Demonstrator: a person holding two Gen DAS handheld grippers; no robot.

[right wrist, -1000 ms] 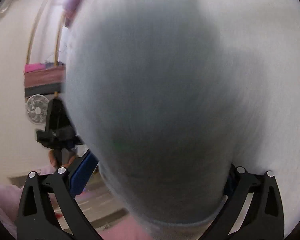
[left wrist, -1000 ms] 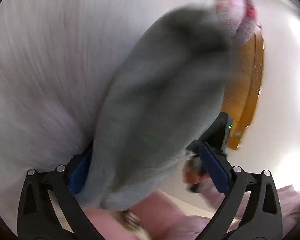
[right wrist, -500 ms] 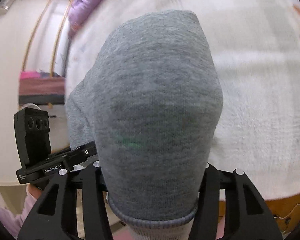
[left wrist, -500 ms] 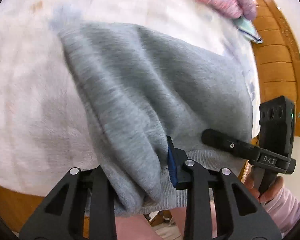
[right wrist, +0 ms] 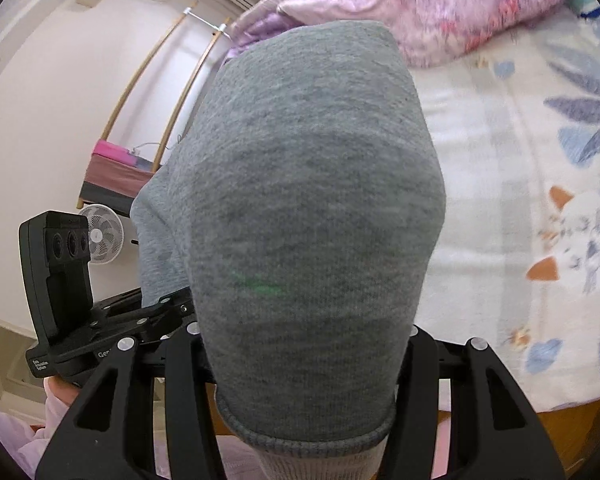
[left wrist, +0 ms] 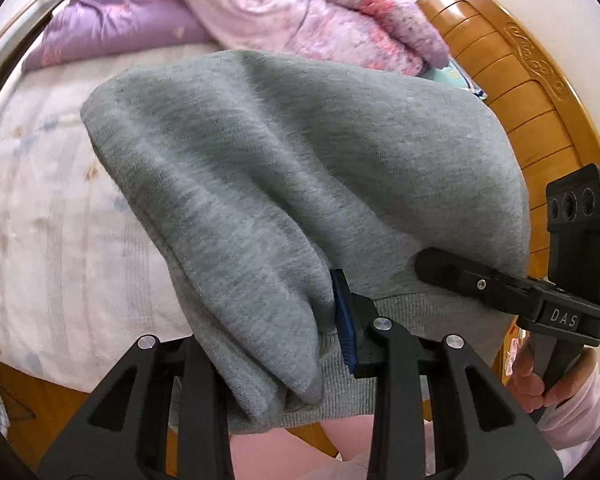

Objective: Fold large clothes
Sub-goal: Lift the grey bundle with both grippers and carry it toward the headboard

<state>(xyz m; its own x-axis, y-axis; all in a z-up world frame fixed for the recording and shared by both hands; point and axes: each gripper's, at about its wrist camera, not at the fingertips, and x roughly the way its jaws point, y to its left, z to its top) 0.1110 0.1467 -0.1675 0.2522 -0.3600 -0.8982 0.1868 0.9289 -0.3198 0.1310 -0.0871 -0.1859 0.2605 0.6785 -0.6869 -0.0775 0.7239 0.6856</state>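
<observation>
Grey sweatshirt (left wrist: 284, 184), one garment, is held up above one bed (left wrist: 56, 232) and is gripped along its ribbed hem by two claws. One lilac quilt (left wrist: 260, 12) is heaped at the bed's far end, beside one wooden headboard (left wrist: 536, 108). The left claw (left wrist: 296, 344) is clamped shut on bunched cloth. The right claw (right wrist: 300, 344) is closed on the hem too.

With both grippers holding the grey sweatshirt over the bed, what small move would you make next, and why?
Probably lower it onto the bed and spread it: the sweatshirt hangs bunched from the left gripper and right gripper, not flat yet.
</observation>
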